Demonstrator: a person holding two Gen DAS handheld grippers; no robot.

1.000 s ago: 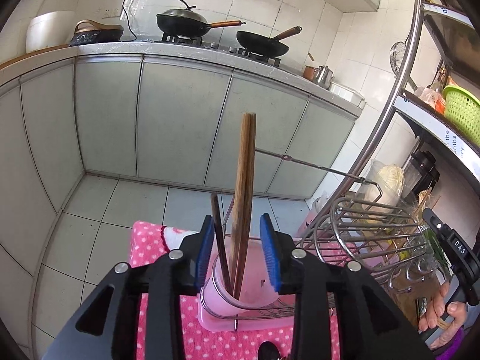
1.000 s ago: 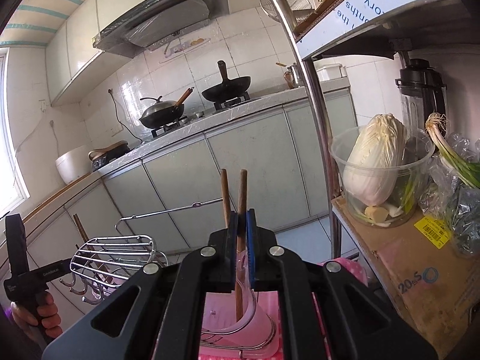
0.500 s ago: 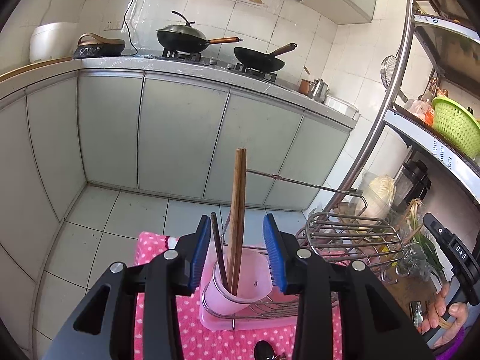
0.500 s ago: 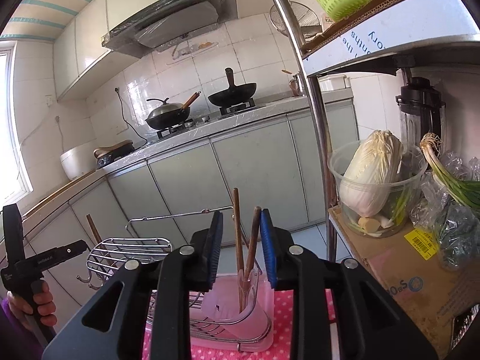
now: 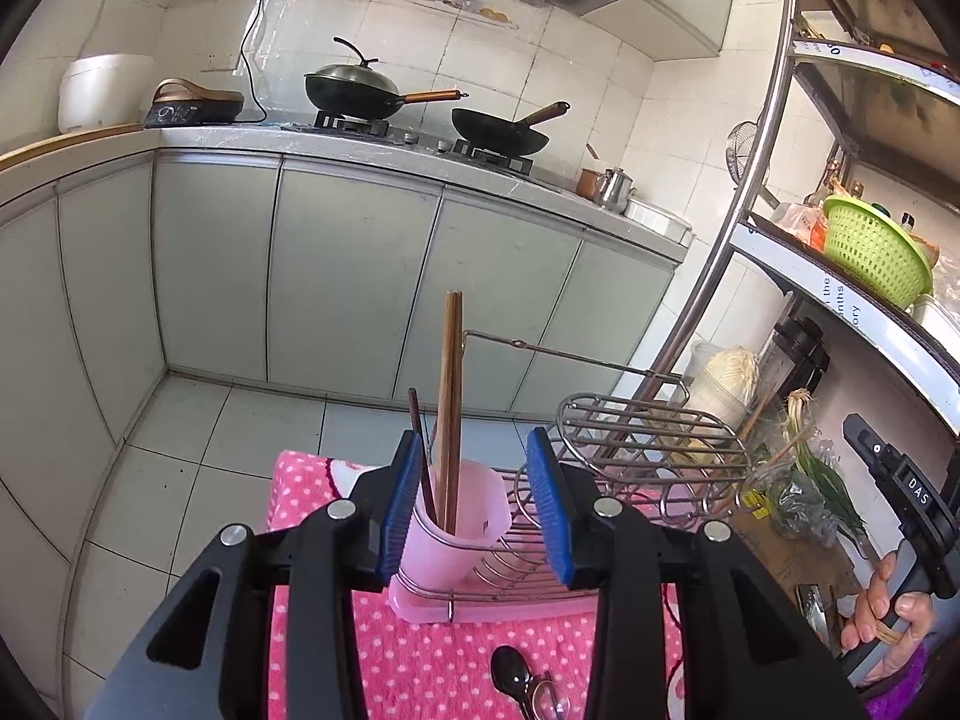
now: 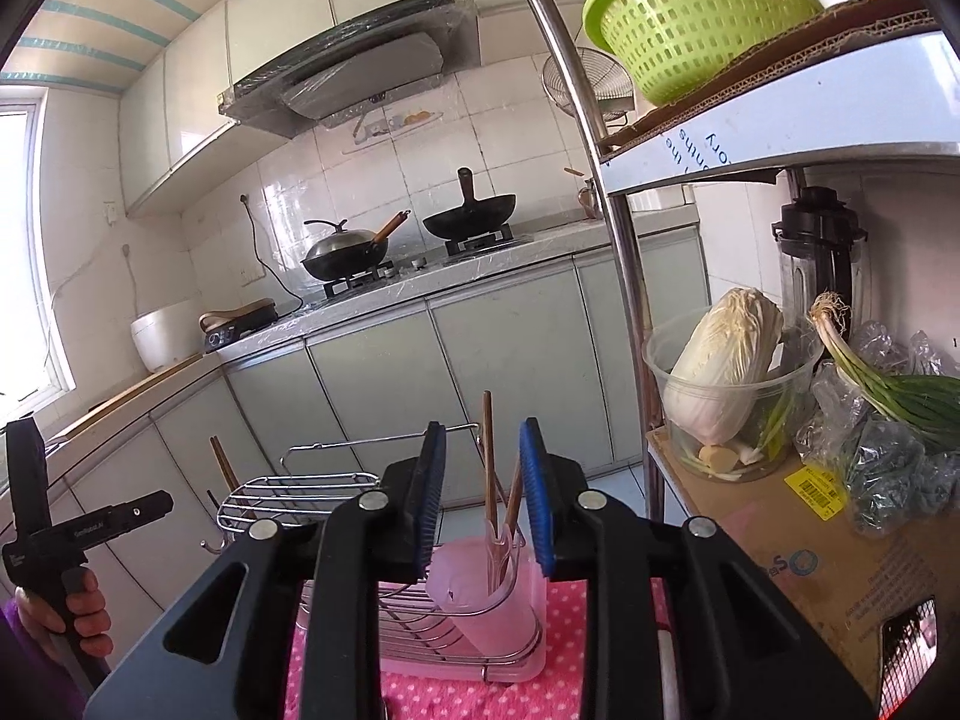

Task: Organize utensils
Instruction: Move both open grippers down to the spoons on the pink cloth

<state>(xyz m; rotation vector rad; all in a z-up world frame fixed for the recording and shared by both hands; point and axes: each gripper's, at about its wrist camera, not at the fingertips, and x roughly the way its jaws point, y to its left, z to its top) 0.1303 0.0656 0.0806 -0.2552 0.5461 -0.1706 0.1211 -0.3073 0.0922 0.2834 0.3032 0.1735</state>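
Brown wooden chopsticks (image 5: 450, 402) stand upright in a pink plastic cup (image 5: 462, 522) held in a wire dish rack (image 5: 648, 444) on a pink tray. My left gripper (image 5: 474, 504) is open and empty, just behind and above the cup. In the right wrist view the chopsticks (image 6: 489, 468) lean in the same cup (image 6: 486, 600), and my right gripper (image 6: 483, 492) is open and empty, pulled back above it. Metal spoons (image 5: 522, 684) lie on the pink dotted cloth (image 5: 420, 660) near the front.
A steel shelf pole (image 6: 624, 276) rises right of the rack. The shelf holds a cabbage in a clear tub (image 6: 720, 384), green onions (image 6: 888, 384), a blender and a green basket (image 6: 690, 6). Kitchen cabinets and a stove with woks (image 5: 360, 90) stand behind.
My right gripper opened and let go of the chopsticks, which now stand in the cup. Both grippers drew back and up from the cup.
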